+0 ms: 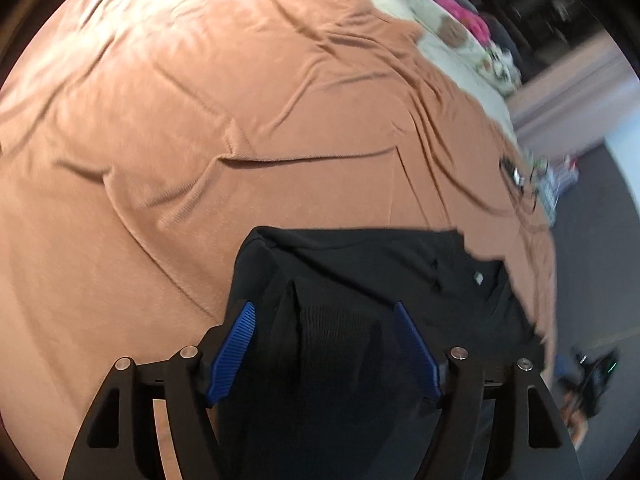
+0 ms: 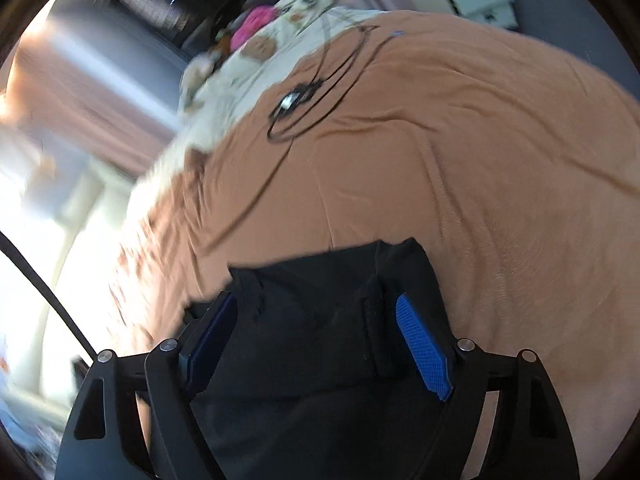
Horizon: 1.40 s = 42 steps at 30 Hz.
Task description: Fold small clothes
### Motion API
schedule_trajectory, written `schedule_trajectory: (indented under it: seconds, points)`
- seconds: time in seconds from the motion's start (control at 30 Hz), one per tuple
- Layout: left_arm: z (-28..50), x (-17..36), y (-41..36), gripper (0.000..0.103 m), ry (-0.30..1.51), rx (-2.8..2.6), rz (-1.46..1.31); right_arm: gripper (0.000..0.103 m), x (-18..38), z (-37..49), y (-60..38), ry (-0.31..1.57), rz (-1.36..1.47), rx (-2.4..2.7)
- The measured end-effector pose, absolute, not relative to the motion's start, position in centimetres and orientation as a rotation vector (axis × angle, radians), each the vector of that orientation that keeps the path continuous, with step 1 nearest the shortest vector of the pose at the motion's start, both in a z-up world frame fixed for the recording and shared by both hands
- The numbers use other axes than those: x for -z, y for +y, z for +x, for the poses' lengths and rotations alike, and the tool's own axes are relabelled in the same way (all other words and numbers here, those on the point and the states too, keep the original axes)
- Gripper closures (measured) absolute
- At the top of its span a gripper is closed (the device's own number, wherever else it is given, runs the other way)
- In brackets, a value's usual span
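The black garment [image 1: 360,280] lies on the orange bedspread [image 1: 240,100] in the left wrist view, close to the bed's near edge, and we see it spread flat with a ribbed fold running up between the fingers. Our left gripper [image 1: 324,352] stands with its jaws well apart over the cloth, the blue pads [image 1: 234,354] pressing on nothing. At the far right edge of the bedspread a small dark device [image 1: 514,174] sits beside a patterned cream blanket [image 1: 452,32]. In the right wrist view the black garment [image 2: 312,300] again lies under us near the bed's edge, and our right gripper [image 2: 316,348] has its jaws wide apart, gripping nothing. A black cable [image 2: 320,92] loops farther up the bedspread.
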<state>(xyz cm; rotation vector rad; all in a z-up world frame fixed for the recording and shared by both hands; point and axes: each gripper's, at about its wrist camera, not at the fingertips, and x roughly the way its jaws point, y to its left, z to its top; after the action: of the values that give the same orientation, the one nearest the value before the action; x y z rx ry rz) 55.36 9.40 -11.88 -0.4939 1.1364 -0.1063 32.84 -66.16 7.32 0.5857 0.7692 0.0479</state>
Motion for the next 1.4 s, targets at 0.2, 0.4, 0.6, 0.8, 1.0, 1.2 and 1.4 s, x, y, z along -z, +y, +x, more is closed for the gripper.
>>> schedule_trajectory:
  seconds: [0.2,0.4,0.6,0.8,1.0,1.2,1.4]
  points:
    - [53.9,11.6,6.9,0.021,1.186,0.137,-0.259,0.022,-8.0,31.6,-62.7,0.872,0.308,-0.046]
    - [52.5,11.8,4.7,0.021,1.214,0.178,-0.043,0.022,-8.8,32.1,-59.2,0.948,0.107,-0.053]
    - [51.9,13.6,3.5,0.021,1.267,0.16,0.139,0.022,-8.2,32.4,-57.6,1.01,-0.032,-0.038]
    - [53.1,15.4,3.3,0.021,1.275,0.089,0.245,0.022,-6.1,34.5,-56.4,1.078,-0.181,0.054]
    - [56.3,15.3,3.9,0.021,1.24,0.046,0.236,0.022,-5.1,38.0,-56.1,1.083,-0.225,0.13]
    - [59.9,14.9,4.7,0.021,1.206,0.011,0.177,0.022,-5.4,41.9,-56.4,1.039,-0.223,0.17]
    - [62.3,13.8,5.9,0.022,1.151,0.013,0.066,0.023,-7.0,44.5,-56.8,0.923,-0.155,0.229]
